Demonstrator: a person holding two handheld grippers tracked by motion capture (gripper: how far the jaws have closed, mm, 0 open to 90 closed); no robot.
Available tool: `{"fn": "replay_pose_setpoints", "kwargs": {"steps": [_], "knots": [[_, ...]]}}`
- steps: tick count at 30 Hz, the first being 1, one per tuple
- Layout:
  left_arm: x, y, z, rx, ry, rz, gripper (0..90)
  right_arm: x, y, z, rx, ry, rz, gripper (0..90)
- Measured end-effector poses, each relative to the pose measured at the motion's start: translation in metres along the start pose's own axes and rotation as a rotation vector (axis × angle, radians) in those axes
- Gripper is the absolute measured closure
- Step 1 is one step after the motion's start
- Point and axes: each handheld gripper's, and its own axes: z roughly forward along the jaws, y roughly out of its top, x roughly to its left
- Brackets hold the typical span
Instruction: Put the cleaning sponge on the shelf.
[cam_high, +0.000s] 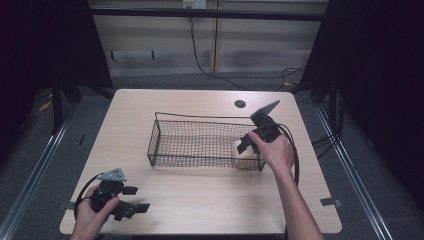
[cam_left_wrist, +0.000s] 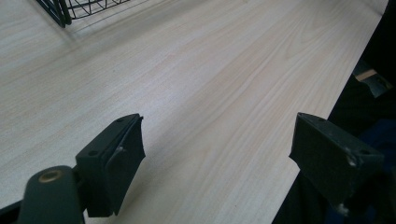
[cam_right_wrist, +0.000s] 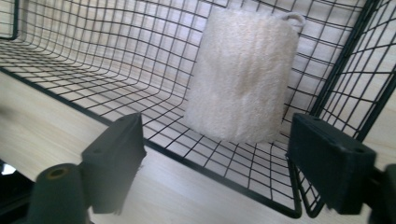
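A black wire basket (cam_high: 165, 150) stands in the middle of the wooden table. A cream loofah-like pad (cam_right_wrist: 243, 74) leans in the basket's right end (cam_high: 244, 156), propped against the mesh wall. My right gripper (cam_high: 248, 144) hovers at the basket's right rim, open, its jaws apart just above the pad and touching nothing (cam_right_wrist: 215, 158). My left gripper (cam_high: 134, 199) rests low near the table's front left corner, held in a hand, open and empty (cam_left_wrist: 217, 154) over bare wood.
The table (cam_high: 200, 195) has a round cable hole (cam_high: 240, 104) at the back right. Tape marks (cam_high: 331, 202) sit at the front right edge. The basket's corner (cam_left_wrist: 60, 11) shows at the top left of the left gripper view.
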Motion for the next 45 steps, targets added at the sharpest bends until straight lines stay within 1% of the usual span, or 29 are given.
{"fn": "replay_pose_setpoints", "kwargs": {"steps": [3,4,6,11,15,16,19,21,22,23,24,25,26,27,28,29,31,32,33,34,35,37,38,40,41,42,45], "knots": [[0.0,0.0,0.0,-0.001,-0.002,0.002,16.9,0.002,-0.002,-0.003,-0.01,0.001,-0.016,19.3],[0.0,0.0,0.0,-0.001,-0.003,0.0,17.0,0.002,-0.004,-0.004,-0.017,0.003,-0.03,19.7],[0.0,0.0,0.0,0.0,0.0,0.001,16.9,0.002,-0.005,-0.005,-0.019,0.004,-0.031,19.7],[0.0,0.0,0.0,0.002,-0.004,0.001,16.9,0.004,-0.013,-0.01,-0.043,0.035,-0.066,20.8],[0.0,0.0,0.0,0.0,-0.003,0.001,16.9,0.005,-0.019,-0.012,-0.059,0.044,-0.09,22.9],[0.0,0.0,0.0,-0.001,0.0,0.001,17.0,0.005,-0.023,-0.013,-0.068,0.036,-0.102,23.0],[0.0,0.0,0.0,0.001,-0.001,0.002,17.0,0.006,-0.027,-0.015,-0.083,0.047,-0.114,23.1],[0.0,0.0,0.0,-0.002,0.002,0.0,16.9,0.009,-0.034,-0.015,-0.099,0.058,-0.129,23.1],[0.0,0.0,0.0,-0.002,0.002,0.0,16.9,0.009,-0.034,-0.015,-0.099,0.058,-0.129,23.1],[0.0,0.0,0.0,-0.002,0.002,0.0,16.9,0.01,-0.037,-0.015,-0.105,0.069,-0.139,23.3],[0.0,0.0,0.0,-0.002,0.002,0.0,16.9,0.011,-0.039,-0.015,-0.108,0.067,-0.145,23.4],[0.0,0.0,0.0,0.001,0.0,0.001,17.0,0.015,-0.044,-0.016,-0.121,0.073,-0.16,23.5],[0.0,0.0,0.0,0.0,0.001,0.001,17.0,0.015,-0.044,-0.016,-0.121,0.073,-0.16,23.5],[0.0,0.0,0.0,0.0,0.0,0.0,16.9,0.017,-0.046,-0.017,-0.126,0.074,-0.172,23.6],[0.0,0.0,0.0,0.001,0.0,-0.001,17.0,0.019,-0.049,-0.017,-0.131,0.088,-0.178,23.7],[0.0,0.0,0.0,0.001,0.0,0.0,17.0,0.02,-0.051,-0.017,-0.139,0.098,-0.194,23.7],[0.0,0.0,0.0,0.001,-0.001,-0.001,16.9,0.024,-0.055,-0.015,-0.14,0.097,-0.211,23.3],[0.0,0.0,0.0,-0.002,0.0,0.001,17.0,0.028,-0.06,-0.013,-0.149,0.113,-0.23,22.9],[0.0,0.0,0.0,-0.002,0.0,0.001,16.9,0.028,-0.06,-0.013,-0.149,0.113,-0.23,22.9],[0.0,0.0,0.0,-0.002,0.004,0.0,16.9,0.029,-0.062,-0.012,-0.152,0.114,-0.241,22.9],[0.0,0.0,0.0,0.0,0.0,-0.002,17.0,0.031,-0.066,-0.012,-0.156,0.1,-0.254,22.8],[0.0,0.0,0.001,0.001,-0.001,-0.001,16.9,0.032,-0.071,-0.01,-0.171,0.124,-0.256,22.5],[0.0,0.0,0.001,0.0,0.0,0.0,17.0,0.034,-0.075,-0.009,-0.169,0.13,-0.263,22.4],[0.0,0.0,0.001,-0.001,0.002,-0.001,17.0,0.035,-0.077,-0.008,-0.169,0.122,-0.267,22.3],[-0.001,0.0,0.001,0.001,0.002,-0.001,16.9,0.036,-0.081,-0.008,-0.181,0.124,-0.285,22.8],[-0.001,0.0,0.001,0.005,0.003,0.001,17.0,0.036,-0.083,-0.007,-0.185,0.135,-0.28,22.8],[-0.001,0.0,0.002,0.009,0.003,0.003,17.0,0.037,-0.087,-0.004,-0.172,0.13,-0.278,22.6]]}}
